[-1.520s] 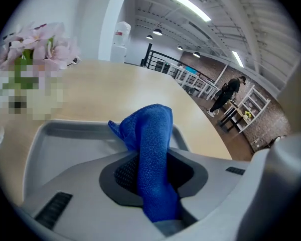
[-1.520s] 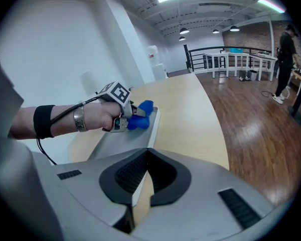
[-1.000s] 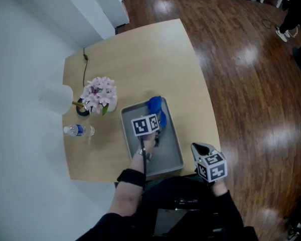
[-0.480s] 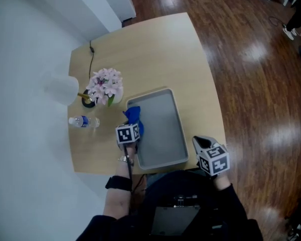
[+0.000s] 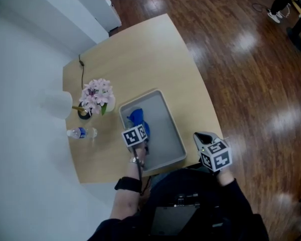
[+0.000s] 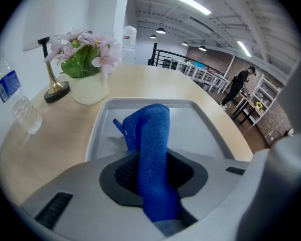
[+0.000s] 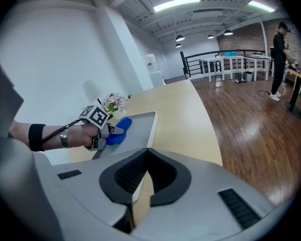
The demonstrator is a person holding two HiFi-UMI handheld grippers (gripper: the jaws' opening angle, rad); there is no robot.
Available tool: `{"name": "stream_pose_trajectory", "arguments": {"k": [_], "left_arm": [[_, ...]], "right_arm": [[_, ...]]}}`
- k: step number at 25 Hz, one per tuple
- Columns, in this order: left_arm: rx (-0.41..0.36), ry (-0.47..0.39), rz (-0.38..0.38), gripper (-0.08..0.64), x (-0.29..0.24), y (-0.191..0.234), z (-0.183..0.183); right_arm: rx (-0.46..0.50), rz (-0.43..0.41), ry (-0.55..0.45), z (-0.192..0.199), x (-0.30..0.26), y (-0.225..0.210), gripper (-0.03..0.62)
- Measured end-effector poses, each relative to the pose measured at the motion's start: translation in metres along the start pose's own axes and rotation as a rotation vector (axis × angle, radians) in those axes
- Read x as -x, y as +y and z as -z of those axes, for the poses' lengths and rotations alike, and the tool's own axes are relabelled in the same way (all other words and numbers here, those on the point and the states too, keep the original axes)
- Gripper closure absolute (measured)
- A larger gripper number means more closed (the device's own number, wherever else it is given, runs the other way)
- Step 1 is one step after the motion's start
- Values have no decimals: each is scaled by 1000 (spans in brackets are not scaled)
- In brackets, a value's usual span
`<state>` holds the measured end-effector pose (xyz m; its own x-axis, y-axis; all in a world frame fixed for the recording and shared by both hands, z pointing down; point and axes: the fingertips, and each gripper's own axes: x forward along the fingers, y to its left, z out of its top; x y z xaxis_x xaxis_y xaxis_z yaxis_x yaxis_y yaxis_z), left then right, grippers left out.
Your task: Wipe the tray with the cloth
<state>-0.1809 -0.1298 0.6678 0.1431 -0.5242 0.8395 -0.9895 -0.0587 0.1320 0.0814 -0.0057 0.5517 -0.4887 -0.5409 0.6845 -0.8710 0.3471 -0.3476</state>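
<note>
A grey tray (image 5: 170,134) lies on the wooden table, near its front edge. My left gripper (image 5: 139,126) is over the tray's left half, shut on a blue cloth (image 5: 138,118) that rests on the tray floor. In the left gripper view the cloth (image 6: 150,134) runs up between the jaws, with the tray's rim (image 6: 140,103) around it. My right gripper (image 5: 201,135) hovers off the table's front right corner, shut and holding nothing. The right gripper view shows its tips (image 7: 148,152) touching, and beyond them the tray (image 7: 140,129) with the cloth (image 7: 118,125).
Left of the tray stand a pot of pink flowers (image 5: 97,95), a lamp with a dark base (image 5: 83,112) and a small water bottle (image 5: 79,132). A black cable (image 5: 83,79) runs across the table's left side. Wooden floor lies to the right.
My left gripper has dragged the cloth from the tray's far right corner over to its left side. The right gripper has stayed where it was.
</note>
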Motion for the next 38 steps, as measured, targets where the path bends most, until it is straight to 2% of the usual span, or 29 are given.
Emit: {"name": "stream_pose_trajectory", "arguments": {"k": [7,11,15,20,23,26,31,34,38], "left_arm": [[-23,2,142,437,-16,-93,1],[-36,11,201,437,-22,-131,-1],[2,9,240,437,-22,-146,1],[-4,0,287,437,-11,-142,1],[-45,-35,254,437,14,-115,2],[-80,-49,166,437,42,-67,15],[-55,3,12,437,62,15,49],[-70,49,-8,437,56,27,66],[-110,57,-41,437,51,27,71]], "right_arm": [[-14,20,-13,9,12,-7,588],[-20,28,-10,14,18,-12,588],[-24,35,-15,15,24,-14,588],[-6,15,-10,11,23,-7,588],[27,-13,-4,10,16,3,588],[47,-38,13,12,11,11,588],[62,-61,28,11,8,17,588],[73,-69,32,12,8,19,588],[83,-68,38,15,7,21,588]]}}
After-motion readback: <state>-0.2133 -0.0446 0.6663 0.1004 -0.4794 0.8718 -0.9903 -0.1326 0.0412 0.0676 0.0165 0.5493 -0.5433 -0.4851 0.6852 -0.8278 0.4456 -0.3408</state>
